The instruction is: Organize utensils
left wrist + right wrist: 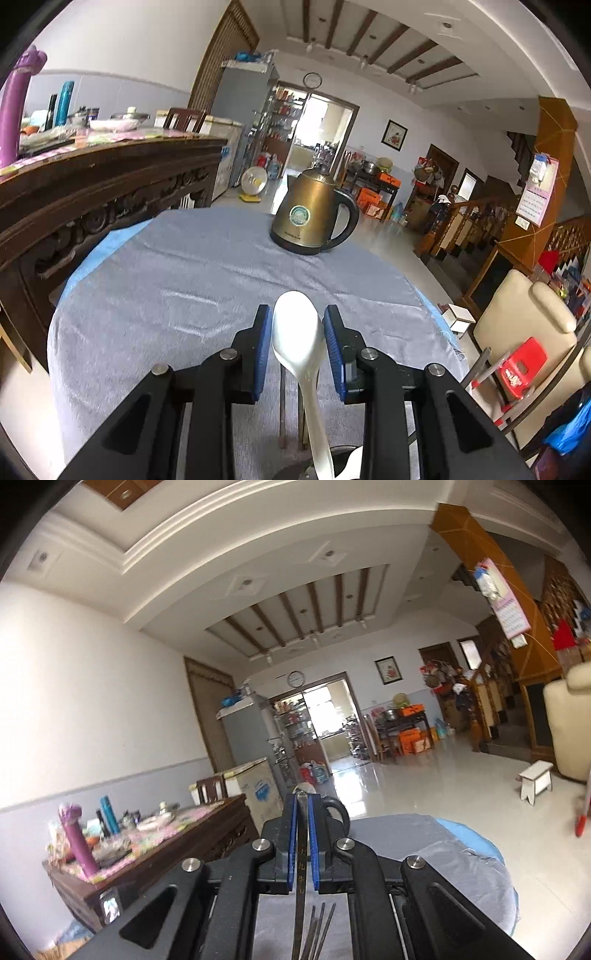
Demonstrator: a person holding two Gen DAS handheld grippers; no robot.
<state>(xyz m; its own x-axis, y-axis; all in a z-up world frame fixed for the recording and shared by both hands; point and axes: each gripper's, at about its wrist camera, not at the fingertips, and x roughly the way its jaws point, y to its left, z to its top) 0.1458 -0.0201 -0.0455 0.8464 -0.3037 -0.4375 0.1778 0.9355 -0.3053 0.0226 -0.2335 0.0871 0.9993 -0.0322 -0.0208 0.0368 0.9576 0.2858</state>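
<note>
In the left wrist view my left gripper (297, 314) has its blue-padded jaws closed on the sides of a white ceramic spoon (297, 334), bowl forward, held above the round table with the grey cloth (177, 280). Its handle runs back down between the fingers. In the right wrist view my right gripper (303, 797) is shut on a flat metal utensil handle (301, 849) with engraved characters, lifted and tilted upward. Thin dark prongs or chopstick ends (319, 926) show below it, and a dark container rim (332, 452) lies under the left gripper.
A brass electric kettle (312, 214) stands at the table's far side. A carved dark wooden sideboard (92, 192) loaded with bottles is on the left. A cream armchair (524, 325) and red stool (521, 365) are on the right, a small white stool (535, 781) on the floor.
</note>
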